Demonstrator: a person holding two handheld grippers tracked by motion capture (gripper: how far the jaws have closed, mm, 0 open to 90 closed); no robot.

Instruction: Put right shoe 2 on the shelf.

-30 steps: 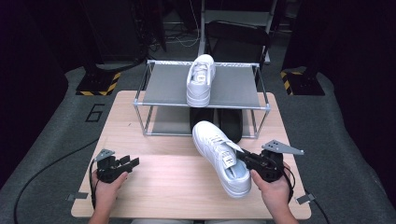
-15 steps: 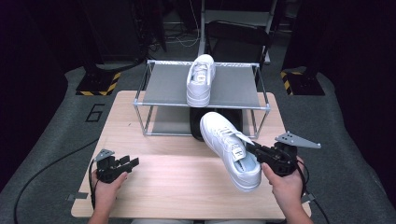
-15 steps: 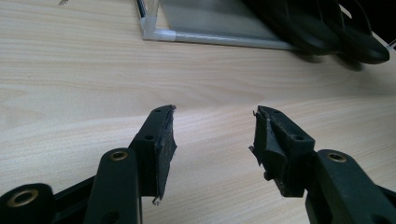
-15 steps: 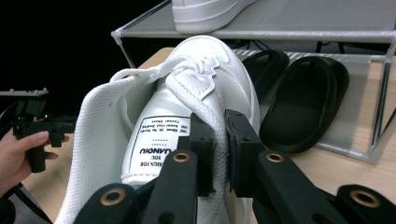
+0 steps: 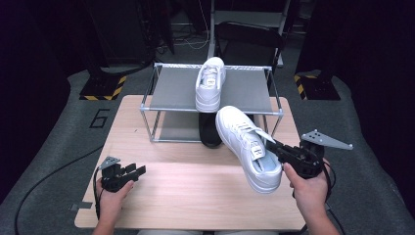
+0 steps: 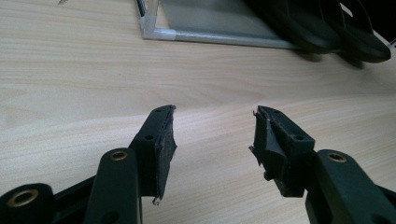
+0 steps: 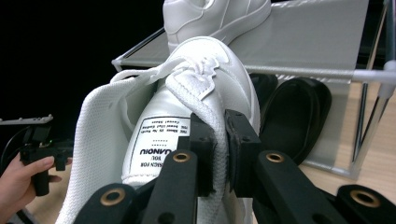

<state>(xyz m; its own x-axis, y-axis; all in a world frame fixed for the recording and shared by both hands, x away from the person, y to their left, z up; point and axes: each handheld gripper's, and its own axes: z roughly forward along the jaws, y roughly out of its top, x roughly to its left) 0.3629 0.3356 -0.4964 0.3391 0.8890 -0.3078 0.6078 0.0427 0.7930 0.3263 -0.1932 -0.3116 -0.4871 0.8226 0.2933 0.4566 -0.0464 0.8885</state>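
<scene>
The pale wooden counter [image 5: 186,191] carries a metal-framed shoe rack [image 5: 166,90] at its far edge, and the grey floor to the left of the counter bears a painted "6" [image 5: 100,118]. On the rack's top shelf sits a white sneaker [image 5: 211,83], toe toward the person; under that shelf lie black shoes [image 7: 294,112], side by side. A second white sneaker [image 5: 247,147] is held in the air in front of the rack, tilted with its toe up toward the rack and its heel low over the counter. Its tongue label [image 7: 161,135] reads upside down in the right gripper view; only "YOU" and large letters like "UANOIU" can be made out. The right hand-held gripper [image 5: 280,149] pinches the sneaker's collar edge beside that tongue, jaws closed tight on the white padding. The left hand-held gripper [image 5: 137,171] rests low at the counter's near-left corner, jaws spread wide with nothing between them. Compared with a second ago, the held sneaker has risen off the counter and shifted right, while the left hand-held gripper has stayed put.
</scene>
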